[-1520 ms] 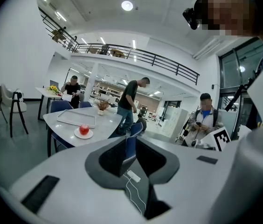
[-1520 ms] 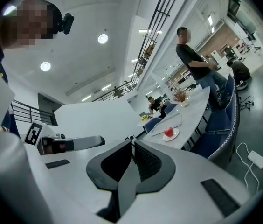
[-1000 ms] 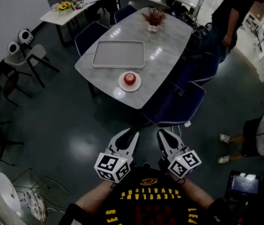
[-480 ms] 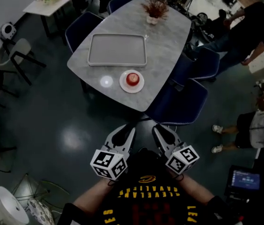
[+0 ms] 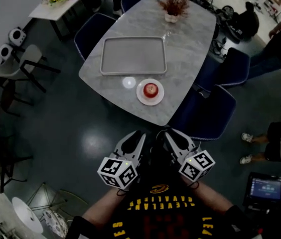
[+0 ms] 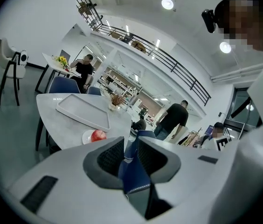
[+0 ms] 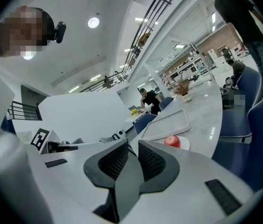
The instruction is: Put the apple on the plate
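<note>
A red apple [image 5: 151, 89] sits on a small white plate [image 5: 141, 96] near the front edge of the marble table [image 5: 190, 39]. Both grippers are held close to the person's chest, well short of the table and above the floor. My left gripper [image 5: 136, 136] is shut with nothing in it, and so is my right gripper [image 5: 166, 133]. The left gripper view shows the apple [image 6: 98, 135] and plate [image 6: 86, 137] far beyond the left gripper [image 6: 130, 146]. In the right gripper view the apple [image 7: 172, 141] lies far past the right gripper [image 7: 133, 154].
A grey tray [image 5: 133, 56] lies behind the plate, and a vase of dried flowers [image 5: 172, 6] stands at the table's far end. Blue chairs [image 5: 208, 116] ring the table; one stands between me and its front right side. People stand and sit at the right.
The head view has shifted, so the table now sits a little further right and lower in view. The apple stays on the plate. Both grippers stay shut at the chest.
</note>
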